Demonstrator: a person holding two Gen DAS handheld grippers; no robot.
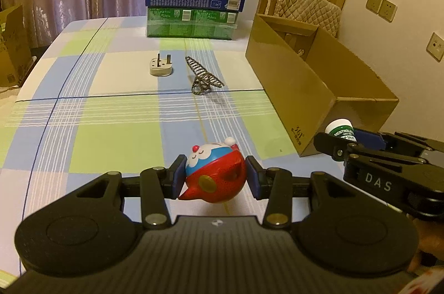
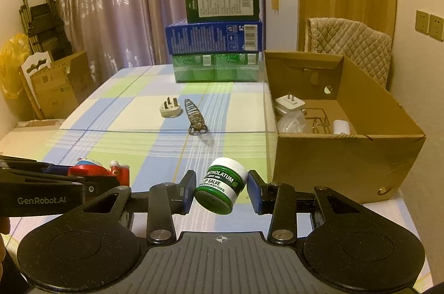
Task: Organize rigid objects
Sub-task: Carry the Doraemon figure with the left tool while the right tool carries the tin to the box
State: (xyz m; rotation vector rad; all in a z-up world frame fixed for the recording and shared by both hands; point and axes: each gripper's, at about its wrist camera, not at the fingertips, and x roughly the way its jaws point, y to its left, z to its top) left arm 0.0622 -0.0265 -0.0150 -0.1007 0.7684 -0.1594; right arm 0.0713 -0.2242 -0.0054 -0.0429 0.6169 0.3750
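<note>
Clamped in the left gripper [image 1: 215, 178], a red-and-blue toy figure [image 1: 213, 174] hangs above the checked tablecloth [image 1: 111, 105]; the right gripper [image 2: 220, 190] pinches a tilted green salve jar [image 2: 220, 184], likely both bound for the cardboard box [image 2: 347, 155] nearby.

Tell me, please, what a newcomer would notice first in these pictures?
First, the red and blue toy figure, held between the fingers of the left gripper above the checked tablecloth. Beside it the right gripper holds a tilted green lip salve jar. To the right stands an open cardboard box, and a stack of boxes rises at the far end.
</note>
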